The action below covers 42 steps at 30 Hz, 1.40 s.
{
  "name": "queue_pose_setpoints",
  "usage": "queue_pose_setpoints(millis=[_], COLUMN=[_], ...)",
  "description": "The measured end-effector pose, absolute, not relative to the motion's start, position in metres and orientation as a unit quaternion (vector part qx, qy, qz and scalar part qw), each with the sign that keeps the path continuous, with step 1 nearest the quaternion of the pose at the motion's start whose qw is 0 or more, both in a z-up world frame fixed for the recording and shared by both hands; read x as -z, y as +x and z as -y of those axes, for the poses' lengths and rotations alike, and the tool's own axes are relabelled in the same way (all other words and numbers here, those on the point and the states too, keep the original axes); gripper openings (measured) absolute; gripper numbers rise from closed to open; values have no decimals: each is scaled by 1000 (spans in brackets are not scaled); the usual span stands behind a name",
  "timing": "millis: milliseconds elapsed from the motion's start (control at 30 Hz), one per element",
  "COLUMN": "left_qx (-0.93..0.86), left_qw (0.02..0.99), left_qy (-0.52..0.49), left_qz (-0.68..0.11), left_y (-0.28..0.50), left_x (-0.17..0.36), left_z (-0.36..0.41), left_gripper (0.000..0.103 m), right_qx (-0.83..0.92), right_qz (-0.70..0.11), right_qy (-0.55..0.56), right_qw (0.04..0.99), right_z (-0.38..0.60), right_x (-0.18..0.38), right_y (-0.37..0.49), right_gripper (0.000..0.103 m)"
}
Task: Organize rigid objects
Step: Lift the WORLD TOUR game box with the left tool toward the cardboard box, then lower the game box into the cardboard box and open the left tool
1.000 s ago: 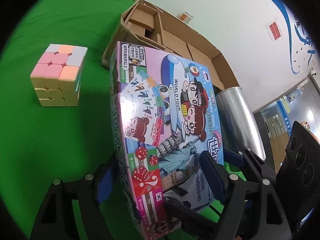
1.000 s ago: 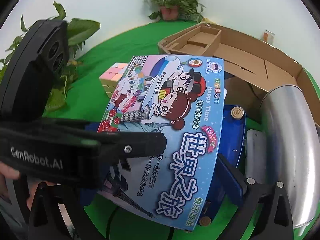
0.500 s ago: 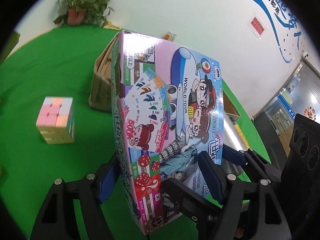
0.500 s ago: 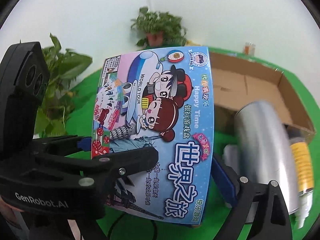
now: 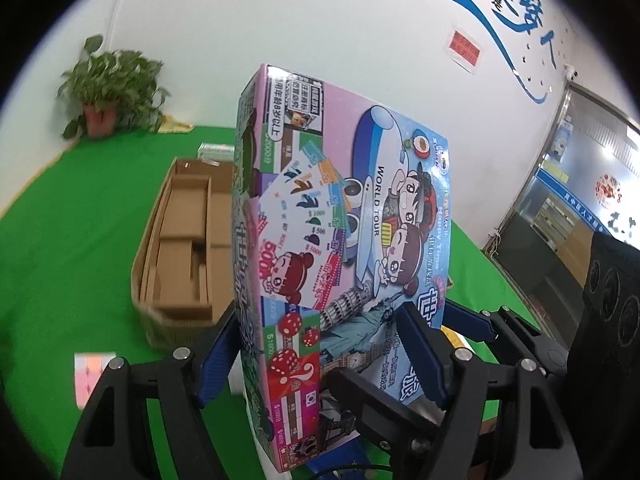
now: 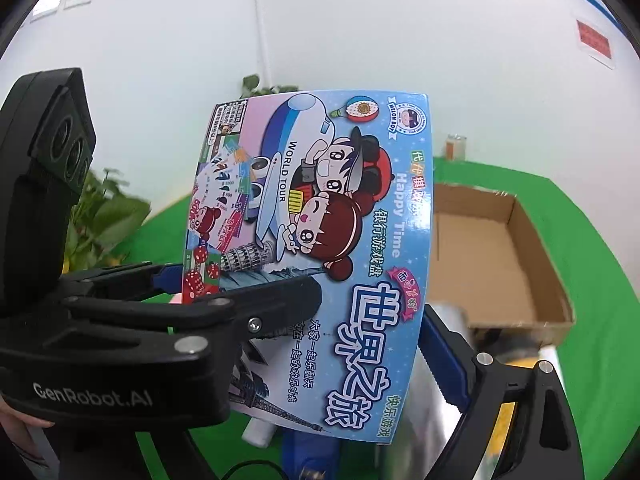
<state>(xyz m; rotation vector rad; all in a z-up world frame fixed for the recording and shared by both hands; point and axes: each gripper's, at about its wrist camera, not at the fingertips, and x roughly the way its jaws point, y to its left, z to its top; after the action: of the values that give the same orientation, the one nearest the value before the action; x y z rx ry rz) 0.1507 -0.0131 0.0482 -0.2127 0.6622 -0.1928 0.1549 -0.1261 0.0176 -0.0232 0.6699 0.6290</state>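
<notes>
Both tongs are clamped on the same game box (image 5: 344, 240): the left tongs (image 5: 320, 356) pinch its near end across the thickness, blue pads on either face, and the right tongs (image 6: 360, 340) span its lower edge, having just closed in a little onto it. It hangs in the air, tilted up on end, well above the green bench (image 5: 72, 248). Behind it the open cardboard box (image 6: 500, 260) looks empty, so I judge the sorting barely begun; a pastel cube (image 5: 90, 376), a silver cylinder (image 6: 432, 412) and other bits still lie outside. Its lid reads "WORLD TOUR", "Happy Time" and "MELON BOY", plus large Chinese characters; the left tongs' body is marked "GenRobot.AI".
</notes>
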Motion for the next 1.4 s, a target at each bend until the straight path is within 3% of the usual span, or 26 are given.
queue_pose_setpoints(millis=[333, 633, 833, 1000, 1400], left_qx=[93, 77, 67, 51, 64], left_qw=[926, 893, 869, 860, 850], left_qy=[-72, -96, -116, -120, -92], left_qz=[-360, -433, -476, -493, -514], left_y=[249, 307, 316, 314, 309], left_x=[-72, -26, 20, 41, 42], left_z=[-1, -18, -31, -36, -37], left_gripper=[76, 76, 75, 75, 72], right_qx=[-299, -303, -306, -303, -317], right_qz=[-388, -484, -540, -586, -613], right_qy=[2, 2, -14, -28, -34], right_qw=[872, 821, 784, 751, 723], right_z=[117, 91, 73, 62, 58], right_x=[-48, -10, 40, 70, 75], right_y=[271, 353, 374, 387, 400], right_gripper=[91, 91, 89, 79, 77])
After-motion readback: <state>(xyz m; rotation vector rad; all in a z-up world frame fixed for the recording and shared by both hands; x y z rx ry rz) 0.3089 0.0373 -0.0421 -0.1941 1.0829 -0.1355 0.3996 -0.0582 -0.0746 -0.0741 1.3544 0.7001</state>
